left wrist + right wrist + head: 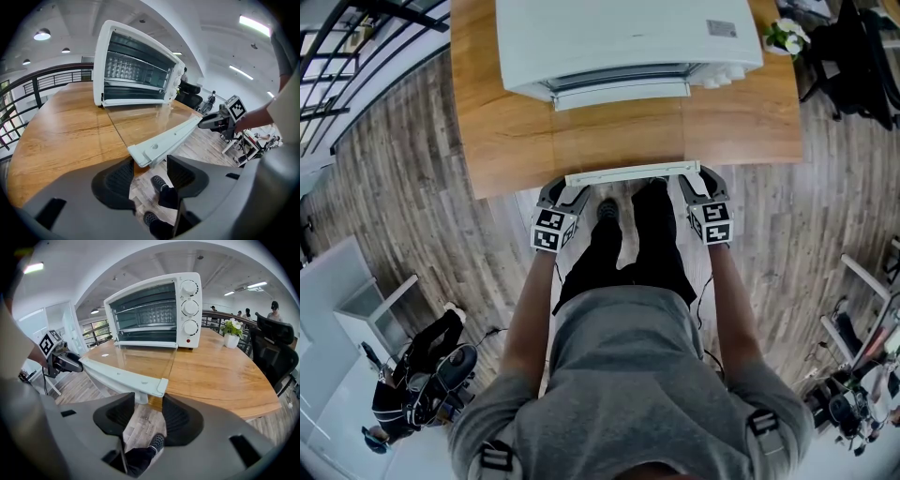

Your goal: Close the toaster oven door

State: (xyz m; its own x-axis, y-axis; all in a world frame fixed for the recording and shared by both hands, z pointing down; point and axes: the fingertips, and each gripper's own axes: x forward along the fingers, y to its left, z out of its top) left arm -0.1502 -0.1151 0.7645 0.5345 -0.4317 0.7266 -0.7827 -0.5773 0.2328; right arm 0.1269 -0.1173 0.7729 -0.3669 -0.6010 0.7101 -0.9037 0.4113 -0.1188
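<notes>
A white toaster oven (628, 37) sits at the top centre of the head view on a wooden counter (487, 112), its glass door (140, 117) dropped fully open and lying flat toward the person. The door's white handle (633, 173) overhangs the counter's near edge at mid-frame. The left gripper (565, 190) is stationed at the handle's left end and the right gripper (699, 184) at its right end. Both gripper views show the jaws spread, the handle's end just at or above the gap and no pad pressing on it, so neither gripper has a hold and the door is not yet raised. A potted plant (787, 37) stands well apart at the upper right. The hazards from here appear to lie in the lift. Jaws that close only on the very tips of the handle could slip off, letting the door fall back and bang on its hinges. One side rising ahead of the other could twist the door. A push that is more forward than upward could shove the oven back across the smooth counter rather than swing the door shut.
</notes>
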